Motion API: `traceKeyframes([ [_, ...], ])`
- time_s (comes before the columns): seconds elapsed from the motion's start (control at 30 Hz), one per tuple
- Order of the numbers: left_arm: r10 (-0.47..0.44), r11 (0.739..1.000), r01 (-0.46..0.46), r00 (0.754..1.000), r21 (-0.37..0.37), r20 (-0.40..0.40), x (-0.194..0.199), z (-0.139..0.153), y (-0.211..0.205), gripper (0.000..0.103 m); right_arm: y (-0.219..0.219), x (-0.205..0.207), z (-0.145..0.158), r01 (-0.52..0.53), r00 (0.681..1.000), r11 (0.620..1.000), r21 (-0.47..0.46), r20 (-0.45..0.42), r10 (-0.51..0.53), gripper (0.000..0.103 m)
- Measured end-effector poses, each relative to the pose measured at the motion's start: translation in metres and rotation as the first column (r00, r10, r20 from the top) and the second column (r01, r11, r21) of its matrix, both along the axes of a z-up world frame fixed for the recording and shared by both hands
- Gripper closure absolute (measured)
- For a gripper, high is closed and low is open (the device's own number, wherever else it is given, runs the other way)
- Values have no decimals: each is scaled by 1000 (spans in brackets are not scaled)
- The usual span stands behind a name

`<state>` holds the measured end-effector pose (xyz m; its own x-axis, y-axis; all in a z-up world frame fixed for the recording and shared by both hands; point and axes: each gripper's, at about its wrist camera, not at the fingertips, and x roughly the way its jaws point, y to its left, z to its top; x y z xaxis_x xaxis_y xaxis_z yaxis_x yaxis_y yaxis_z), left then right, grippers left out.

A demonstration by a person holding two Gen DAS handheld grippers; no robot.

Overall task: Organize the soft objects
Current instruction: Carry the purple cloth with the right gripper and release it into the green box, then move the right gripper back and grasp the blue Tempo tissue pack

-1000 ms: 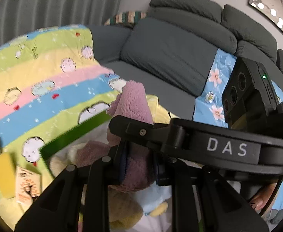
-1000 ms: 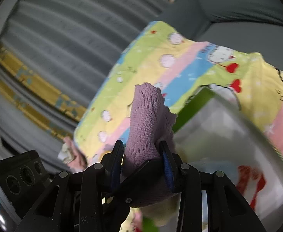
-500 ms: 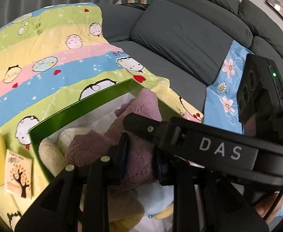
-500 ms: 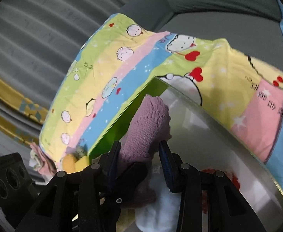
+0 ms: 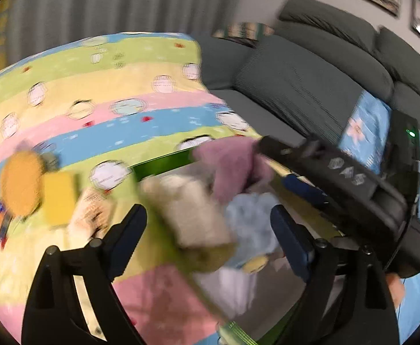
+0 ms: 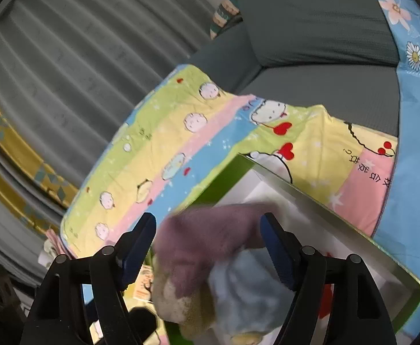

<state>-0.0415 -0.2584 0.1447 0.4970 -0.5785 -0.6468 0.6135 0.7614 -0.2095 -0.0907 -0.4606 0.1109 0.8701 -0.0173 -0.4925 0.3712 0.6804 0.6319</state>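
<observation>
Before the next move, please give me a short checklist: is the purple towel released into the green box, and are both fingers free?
1. Left gripper fingers just opened, nothing pinched: ok.
2. Right gripper fingers just opened, pads off the purple towel: ok.
3. Purple towel inside the green box, on the other soft items: ok.
4. Towel fully below the box rim: cannot tell, blurred.
5. Yellow sponge outside the box on the blanket: not ok.

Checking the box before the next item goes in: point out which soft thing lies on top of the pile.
The purple knitted cloth: it drapes over the cream plush and the pale blue cloth, which lie beneath it inside the green-rimmed box.
</observation>
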Motion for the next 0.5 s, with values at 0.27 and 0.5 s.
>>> traceKeyframes([
  [0.27, 218, 976, -218, 976, -17, -25, -5, -13, 98, 8, 36, -6, 20, -65, 996, 994, -91, 60, 71, 15],
  [0.5, 438, 898, -440, 891, 19, -120, 11, -55, 204, 3, 89, -1, 33, -203, 972, 957, -206, 76, 222, 5],
])
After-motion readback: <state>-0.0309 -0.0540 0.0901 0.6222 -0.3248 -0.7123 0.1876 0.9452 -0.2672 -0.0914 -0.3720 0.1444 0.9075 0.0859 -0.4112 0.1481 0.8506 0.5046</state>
